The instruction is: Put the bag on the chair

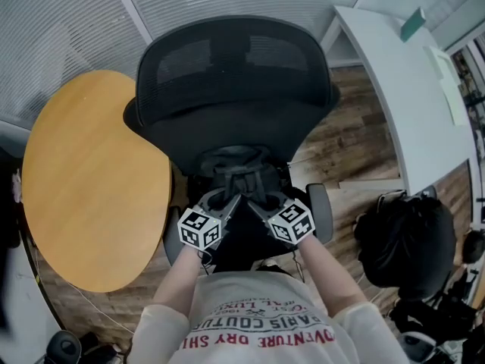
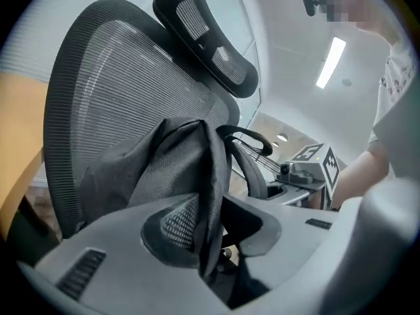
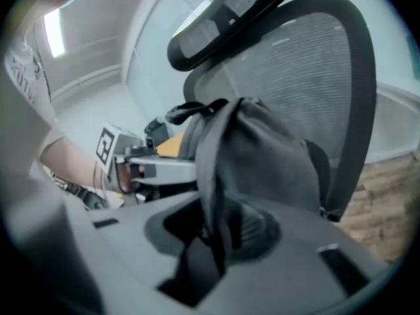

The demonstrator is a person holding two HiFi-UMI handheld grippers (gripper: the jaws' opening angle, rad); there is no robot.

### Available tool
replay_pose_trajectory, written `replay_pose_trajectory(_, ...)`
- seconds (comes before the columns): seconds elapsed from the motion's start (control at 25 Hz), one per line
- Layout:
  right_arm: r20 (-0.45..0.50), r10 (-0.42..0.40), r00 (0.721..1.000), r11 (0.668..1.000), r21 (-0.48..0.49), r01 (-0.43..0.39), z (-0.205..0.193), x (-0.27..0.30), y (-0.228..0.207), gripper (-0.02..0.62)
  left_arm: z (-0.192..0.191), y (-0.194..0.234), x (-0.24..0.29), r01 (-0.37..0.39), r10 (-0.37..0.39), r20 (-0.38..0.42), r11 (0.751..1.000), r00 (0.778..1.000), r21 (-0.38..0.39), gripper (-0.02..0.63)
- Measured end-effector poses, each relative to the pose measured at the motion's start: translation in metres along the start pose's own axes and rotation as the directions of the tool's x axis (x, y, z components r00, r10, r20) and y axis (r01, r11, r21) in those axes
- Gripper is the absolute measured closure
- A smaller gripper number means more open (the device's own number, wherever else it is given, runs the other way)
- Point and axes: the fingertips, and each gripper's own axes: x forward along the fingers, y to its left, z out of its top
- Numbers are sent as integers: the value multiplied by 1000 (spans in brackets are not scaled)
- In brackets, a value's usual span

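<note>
A wood floor [image 1: 341, 150] holds a round yellow table [image 1: 91, 180] and, just beside it, a black mesh chair [image 1: 235, 74]. The grey bag [image 2: 164, 169] sits in the chair, leaning against the backrest. The left gripper [image 2: 220, 235] has its jaws slightly spread, with a bag strap [image 2: 213, 195] hanging loose between them, and the right gripper [image 3: 210, 235] likewise stands a little apart around a strap [image 3: 210, 176], not pinching it.
</note>
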Motion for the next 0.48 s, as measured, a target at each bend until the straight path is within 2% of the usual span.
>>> replay_pose_trajectory(0.08, 18, -21, 1000, 1000, 16, 20, 0, -4, 1, 388, -3, -3, -2, -15, 15, -5, 1000, 1000, -11, 464)
replay_pose_trajectory(0.12, 31, -42, 999, 999, 13, 42, 1, -7, 0, 372, -5, -4, -4, -33, 33, -5, 999, 999, -11, 452)
replay_pose_trajectory(0.24, 87, -122, 989, 991, -40, 126, 10, -22, -3, 357, -5, -6, -14, -95, 95, 30, 995, 995, -5, 371)
replay_pose_trajectory(0.4, 162, -175, 971, 975, -108, 194, 26, -48, 6, 357, 18, -16, -38, -145, 148, 118, 989, 982, -33, 367)
replay_pose_trajectory(0.48, 197, -168, 966, 973, -126, 195, 37, -62, 18, 358, 30, -30, -49, -148, 147, 129, 989, 981, -5, 371)
